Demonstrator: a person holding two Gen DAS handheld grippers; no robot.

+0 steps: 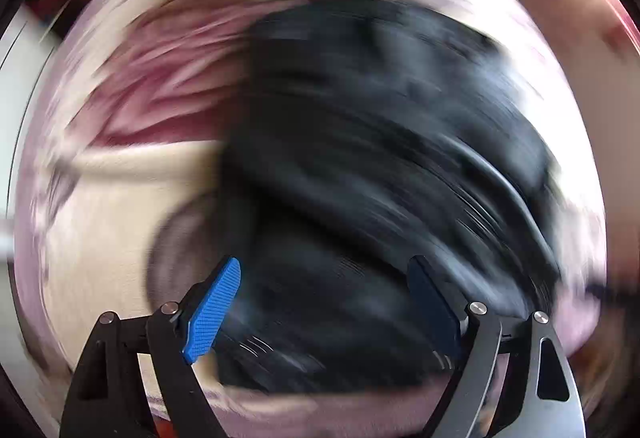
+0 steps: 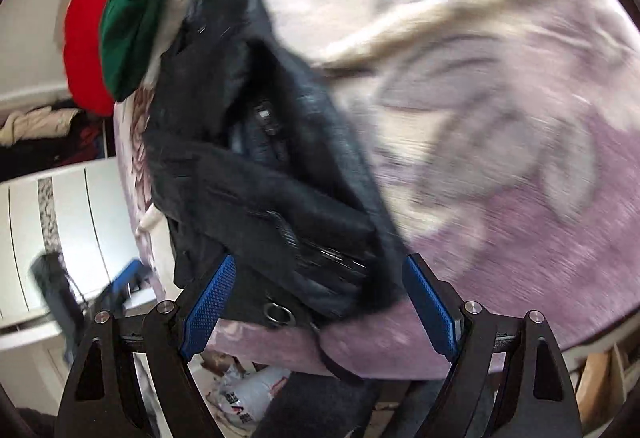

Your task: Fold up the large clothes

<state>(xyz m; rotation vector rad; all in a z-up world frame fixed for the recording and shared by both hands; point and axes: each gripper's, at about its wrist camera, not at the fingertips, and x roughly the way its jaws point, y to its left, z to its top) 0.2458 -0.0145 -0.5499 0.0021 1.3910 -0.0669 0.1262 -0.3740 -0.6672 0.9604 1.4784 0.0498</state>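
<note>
The left gripper (image 1: 324,308) stood wide open, its blue pads well apart at the bottom of a heavily blurred frame, with nothing pinched between them. Dark cloth filled the gap beyond the pads, but neither pad pressed on it. That cloth was the jacket (image 1: 380,142), a black padded garment that took up the middle and right of the left wrist view. The right gripper (image 2: 318,308) was likewise wide open and empty, its pads framing the lower edge of the jacket (image 2: 260,158) without touching it as far as could be told.

In the right wrist view the jacket lay bunched on the bed (image 2: 500,118), running from the upper left of the frame down to the bottom centre, with a zip and a metal ring showing at its near end. The bed wore a pale lilac cover with a leaf print. Beyond the jacket, at the upper left, sat a green garment (image 2: 128,26) and a red one (image 2: 84,26).

Judging by the open grippers and the rumpled heap, the work seemed to be between grasps, with the jacket not yet laid flat. The next move would likely call for each gripper to find an edge or corner and spread the jacket out before any fold.
</note>
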